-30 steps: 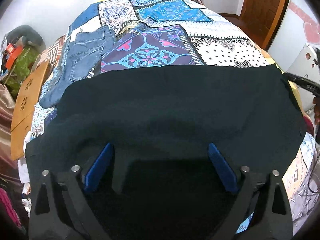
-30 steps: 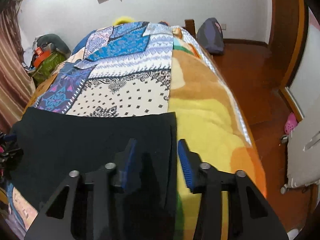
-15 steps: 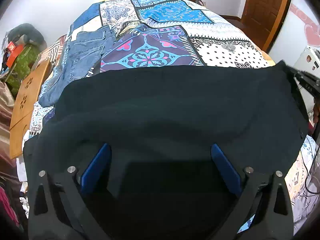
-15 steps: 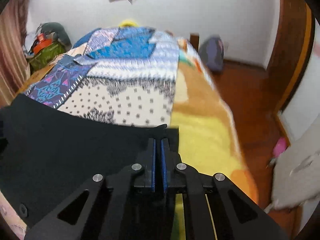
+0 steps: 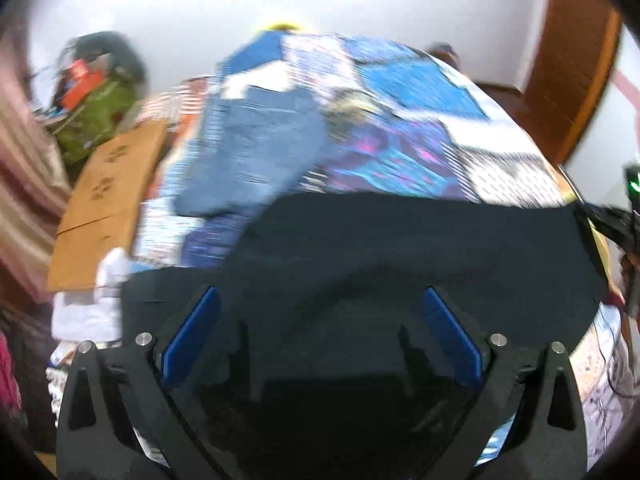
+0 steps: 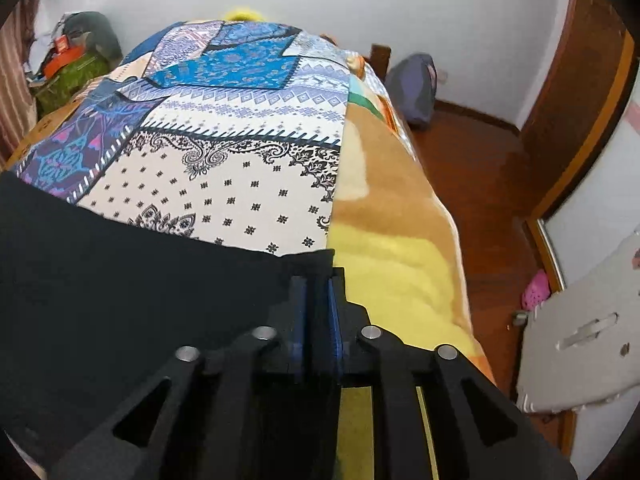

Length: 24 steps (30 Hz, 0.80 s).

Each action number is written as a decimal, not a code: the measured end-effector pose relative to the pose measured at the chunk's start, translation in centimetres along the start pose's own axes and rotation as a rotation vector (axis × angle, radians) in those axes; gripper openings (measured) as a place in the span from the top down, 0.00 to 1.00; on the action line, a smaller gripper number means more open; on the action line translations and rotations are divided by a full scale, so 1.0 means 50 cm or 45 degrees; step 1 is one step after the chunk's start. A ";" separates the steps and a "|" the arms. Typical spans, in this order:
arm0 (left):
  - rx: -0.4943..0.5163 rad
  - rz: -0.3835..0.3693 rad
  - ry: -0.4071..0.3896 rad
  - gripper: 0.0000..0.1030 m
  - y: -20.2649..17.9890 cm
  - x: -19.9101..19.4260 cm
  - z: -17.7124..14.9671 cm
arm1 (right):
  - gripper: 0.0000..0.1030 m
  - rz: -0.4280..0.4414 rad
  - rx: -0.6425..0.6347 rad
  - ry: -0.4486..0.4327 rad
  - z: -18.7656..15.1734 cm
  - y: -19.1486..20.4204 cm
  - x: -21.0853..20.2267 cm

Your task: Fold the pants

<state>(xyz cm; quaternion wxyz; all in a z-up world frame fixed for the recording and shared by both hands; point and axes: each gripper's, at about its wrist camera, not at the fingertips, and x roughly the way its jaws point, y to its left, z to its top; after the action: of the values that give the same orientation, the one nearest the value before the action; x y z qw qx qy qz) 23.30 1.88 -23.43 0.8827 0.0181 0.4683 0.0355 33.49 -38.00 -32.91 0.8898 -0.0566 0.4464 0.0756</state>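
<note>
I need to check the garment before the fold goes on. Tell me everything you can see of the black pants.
The black pants are plain, dark, matte cloth, spread broadly across the near end of the patterned bedspread. Their far edge runs almost straight; soft ridges cross the middle. One corner reaches the yellow blanket, where the right gripper has the cloth between its fingers, jaws opening. The left gripper hangs wide open above them, not gripping. Blue jeans lie beyond, apart.

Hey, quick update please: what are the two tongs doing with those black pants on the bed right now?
Left tongs wide open over the black pants, holding nothing. Right tongs opening, the pants' corner between them. Jeans lie beyond, apart from the fold.
</note>
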 end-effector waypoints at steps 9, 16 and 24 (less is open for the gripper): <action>-0.236 0.149 -0.035 0.01 0.275 -0.011 0.010 | 0.63 0.281 -0.145 -0.190 0.101 0.173 -0.152; -0.311 0.087 0.068 0.15 0.394 0.085 -0.006 | 0.55 0.614 -0.311 -0.148 0.184 0.411 -0.140; -0.344 0.038 0.209 0.18 0.449 0.214 -0.047 | 0.55 0.785 -0.457 -0.008 0.224 0.642 -0.045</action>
<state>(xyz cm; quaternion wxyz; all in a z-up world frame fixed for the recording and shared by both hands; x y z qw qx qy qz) 26.32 25.10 -32.12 0.8352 -0.0969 0.5294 0.1128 35.01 -4.78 -25.51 0.8023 -0.0745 0.4194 0.4182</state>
